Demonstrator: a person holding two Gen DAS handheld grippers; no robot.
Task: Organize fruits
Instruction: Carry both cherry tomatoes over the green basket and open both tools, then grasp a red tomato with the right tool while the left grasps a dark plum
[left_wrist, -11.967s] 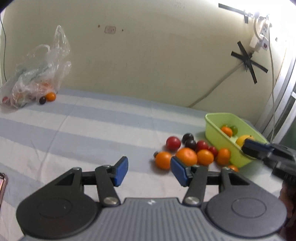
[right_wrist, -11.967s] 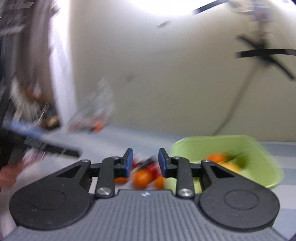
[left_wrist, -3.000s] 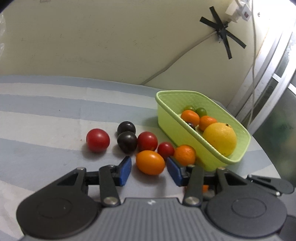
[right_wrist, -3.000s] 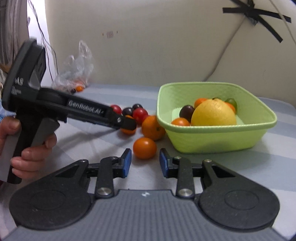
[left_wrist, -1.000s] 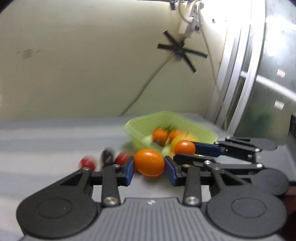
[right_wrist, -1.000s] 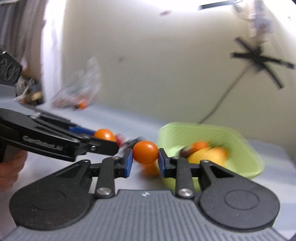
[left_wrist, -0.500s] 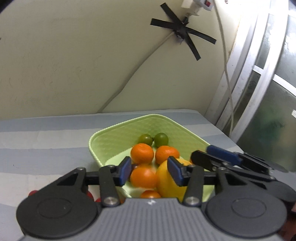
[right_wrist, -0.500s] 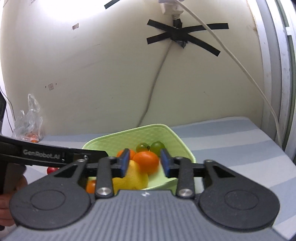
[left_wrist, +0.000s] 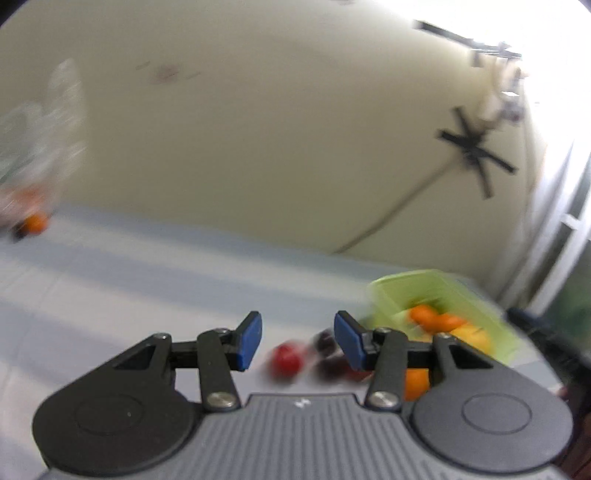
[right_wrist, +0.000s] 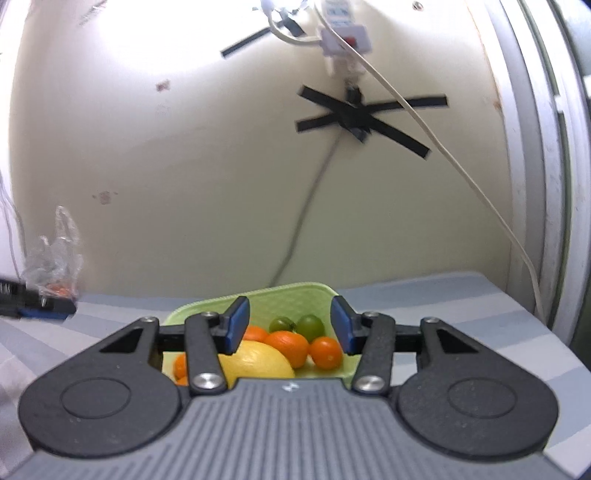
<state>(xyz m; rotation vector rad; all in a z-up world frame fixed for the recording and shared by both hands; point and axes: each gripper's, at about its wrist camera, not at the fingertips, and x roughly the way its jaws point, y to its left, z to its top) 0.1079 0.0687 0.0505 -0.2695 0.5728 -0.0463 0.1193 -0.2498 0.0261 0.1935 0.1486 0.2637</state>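
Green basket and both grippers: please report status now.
Left gripper open, empty. Right gripper open, empty, over green basket. Red fruit and dark fruit on the cloth. Nothing in the way.

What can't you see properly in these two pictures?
- Left wrist view: the red fruit and dark fruits on the striped cloth are smeared by motion blur; their kind is unclear.
- Left wrist view: the plastic bag is blurred and cut off by the left edge.
- Right wrist view: the green basket has its front half hidden behind the right gripper.
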